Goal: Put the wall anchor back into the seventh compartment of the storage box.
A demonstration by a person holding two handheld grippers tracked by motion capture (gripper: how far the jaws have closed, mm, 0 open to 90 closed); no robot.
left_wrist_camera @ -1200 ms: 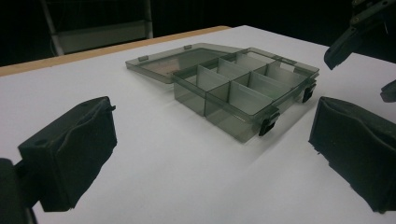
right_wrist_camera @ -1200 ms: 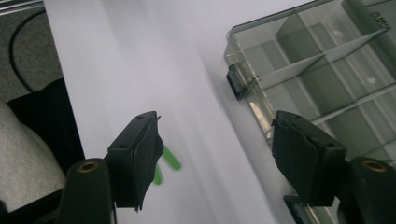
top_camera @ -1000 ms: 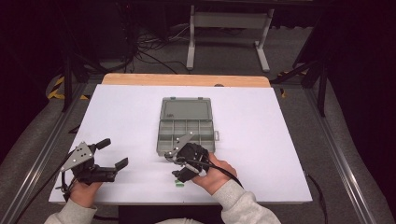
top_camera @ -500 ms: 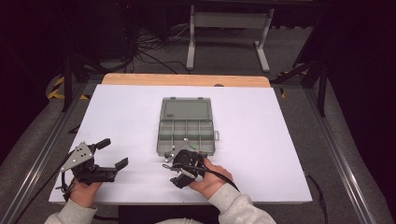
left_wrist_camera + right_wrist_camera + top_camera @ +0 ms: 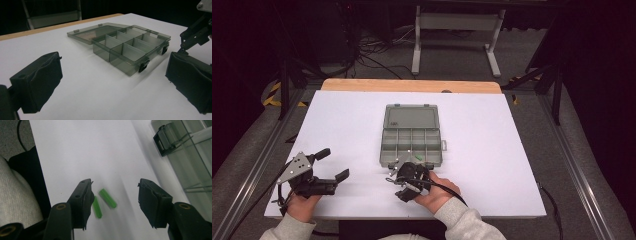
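R gripper [image 5: 113, 202] sat w/ its two black jaws spread wide, nothing held, in the lower half of the right gripper view. Two small green plastic cylinders lay on the white sheet betw. them: one [image 5: 97, 207] touching or just beside the left-hand jaw's inner face, the other [image 5: 107, 198] slightly up-frame, near centre of the gap, both a bit blurred. In the high view that gripper [image 5: 398, 185] showed at lower centre, under the person's right hand [image 5: 436, 192], grey sleeve [image 5: 462, 225] below it, black cable [image 5: 447, 189] trailing over the hand.

L gripper [image 5: 112, 85] also stood wide, empty; its black padded jaws sat at lower left and lower right of the left gripper view, bare white surface betw. them. In the high view it [image 5: 334, 164] was at lower left, grey three-cornered plate [image 5: 294, 167] on top, left hand [image 5: 302, 205] gripping it from below.

The smoky translucent grey plastic compartment box [image 5: 411, 145] lay mid-frame in the high view, just above the R gripper, lid [image 5: 411, 116] folded flat open toward the top of frame. Dividers split the tray into two rows of cells; a small green piece [image 5: 418, 158] showed in the lower row, right of centre. Black latches [image 5: 143, 67] sat on the box's near edge in the left gripper view; one latch [image 5: 163, 141] at upper right of the right gripper view.

White table top [image 5: 337, 120] covered most of the high view's middle, w/ a wooden strip [image 5: 412, 85] along its upper edge.
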